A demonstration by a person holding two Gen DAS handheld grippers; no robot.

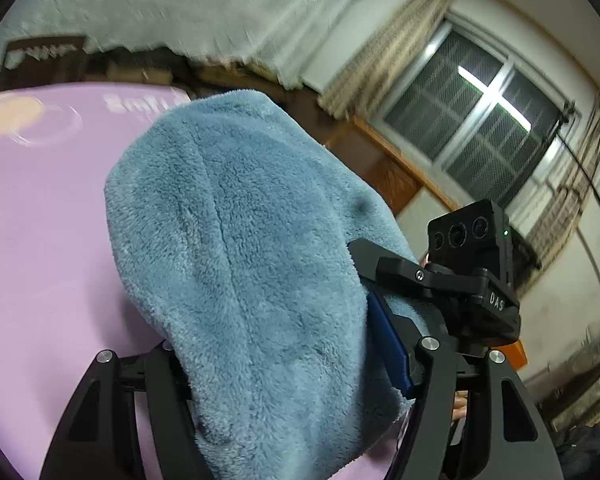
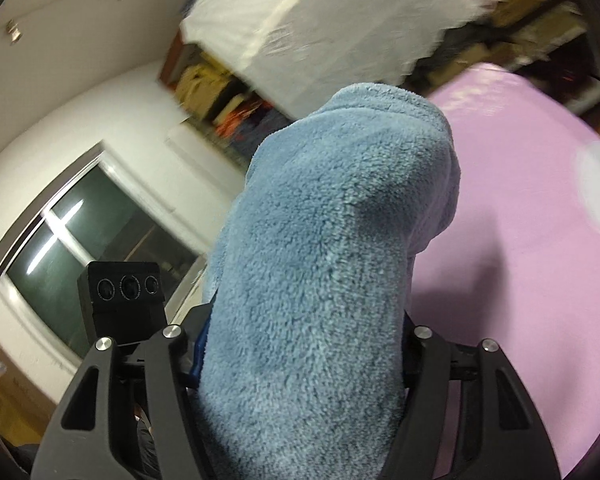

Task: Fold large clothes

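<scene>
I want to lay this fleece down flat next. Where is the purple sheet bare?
Left wrist view: the purple sheet is bare left of the blue fleece garment, up to its printed pattern. Right wrist view: bare right of the fleece, up to a pale blurred patch. The middle is crowded: fleece fills both the left gripper and right gripper.

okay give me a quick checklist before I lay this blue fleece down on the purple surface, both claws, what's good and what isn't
1. Left claw has the blue fleece bunched thick between its fingers: ok.
2. Right claw has the blue fleece filling its fingers the same way: ok.
3. Purple surface beside the fleece looks bare: ok where it shows.
4. Printed circle and lettering at the far end are flat marks, not objects: ok.
5. Fleece edges aligned, free of twists: cannot tell, the fabric covers both views.
6. Hanging end clear of the surface: cannot tell.
</scene>
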